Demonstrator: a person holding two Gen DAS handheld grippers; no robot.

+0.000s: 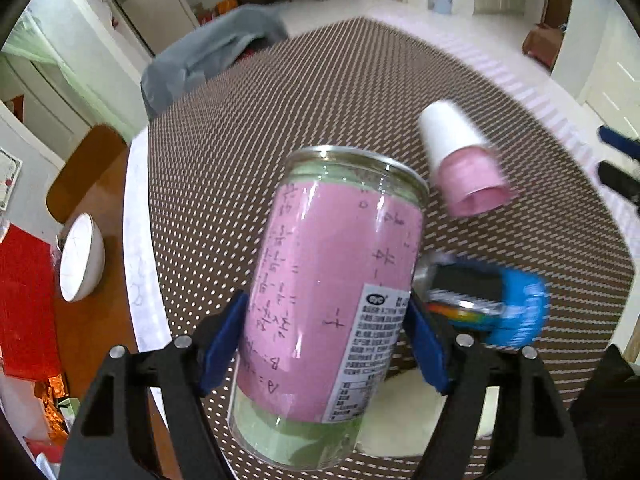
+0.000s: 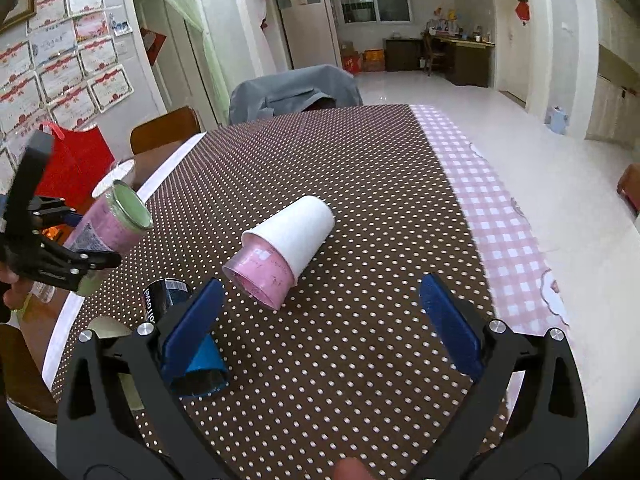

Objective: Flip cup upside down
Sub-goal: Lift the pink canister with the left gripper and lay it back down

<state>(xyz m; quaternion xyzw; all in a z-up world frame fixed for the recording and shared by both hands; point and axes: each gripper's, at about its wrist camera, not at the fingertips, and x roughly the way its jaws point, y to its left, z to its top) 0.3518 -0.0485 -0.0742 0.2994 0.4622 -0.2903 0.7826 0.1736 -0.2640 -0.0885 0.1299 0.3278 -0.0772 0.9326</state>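
Cup: we read the clear plastic cup (image 1: 324, 304), lined with pink paper covered in handwriting and with a green band at each end, as the thing to flip; it sits in the air over the near left part of the table, tilted, not touching the cloth.
Cup's grip: we see the left gripper (image 1: 324, 340) pinching it across the lower body, blue pads pressed to both sides, with the metal-rimmed end pointing up and away from the camera.
Why held so: we judge a side grip on the body leaves both ends free, so a roll of the wrist could turn the cup over before setting it down.
Progress: we judge the cup is mid-turn; in the right wrist view it leans far over, green end (image 2: 130, 206) facing the table's middle.
Left hand pose: we see the tool (image 2: 48, 248) raised at the table's left edge, held well above the cloth.
Right gripper: we find the right gripper (image 2: 320, 320) spread wide and holding nothing, low over the near edge of the table.
Paper cup: we see a white paper cup (image 2: 296, 236) with a pink inner cup (image 2: 260, 276) lying on its side, near the middle, apart from both tools.
Blue can: we note a blue can (image 2: 200, 364) lying just beside the right gripper's left finger.
Table: we see a brown dotted cloth (image 2: 360, 184).
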